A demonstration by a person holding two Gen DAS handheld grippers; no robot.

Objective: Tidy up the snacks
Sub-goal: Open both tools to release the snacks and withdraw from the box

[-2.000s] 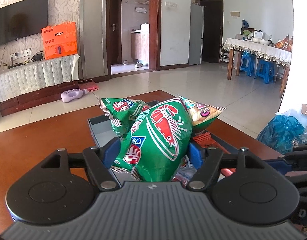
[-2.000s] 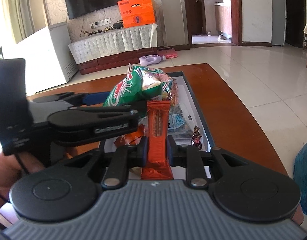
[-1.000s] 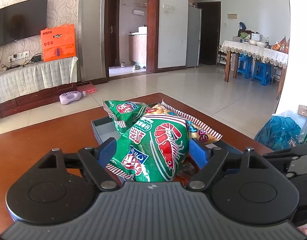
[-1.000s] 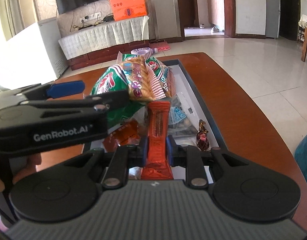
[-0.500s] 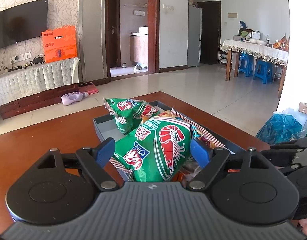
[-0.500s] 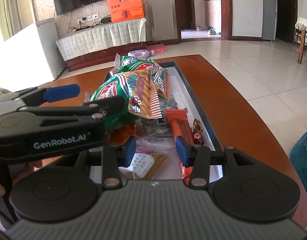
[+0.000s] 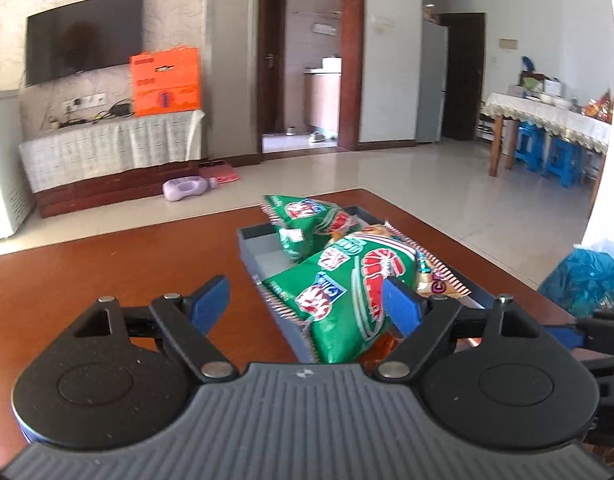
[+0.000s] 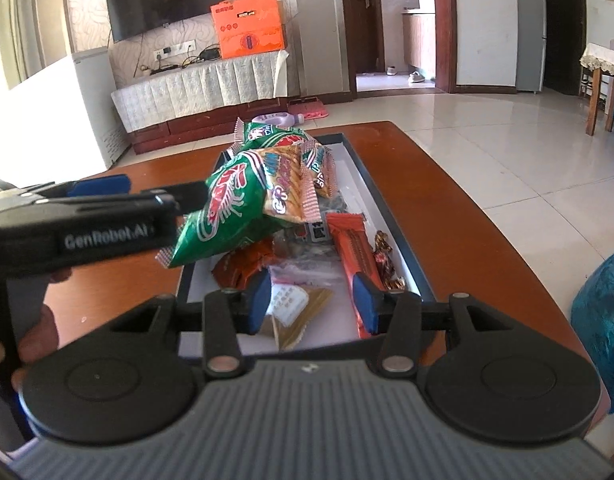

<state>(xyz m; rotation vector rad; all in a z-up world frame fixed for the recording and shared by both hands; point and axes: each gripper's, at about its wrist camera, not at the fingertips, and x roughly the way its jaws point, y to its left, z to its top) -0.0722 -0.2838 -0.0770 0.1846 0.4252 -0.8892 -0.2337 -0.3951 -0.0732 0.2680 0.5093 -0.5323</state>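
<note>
Your right gripper (image 8: 311, 308) had just released the orange snack bar (image 8: 353, 254) into the tray (image 8: 391, 216); your left gripper (image 7: 307, 304) stood unclenched, its right pad by the green shrimp-cracker bag (image 7: 343, 296).

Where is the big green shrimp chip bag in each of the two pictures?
Left wrist view: the green shrimp bag lies low in the middle, at the near end of the tray, partly behind the right blue pad.
Right wrist view: the green shrimp bag sits left of centre, beside the left gripper.
Shared landmark: the orange box by the TV.
</note>
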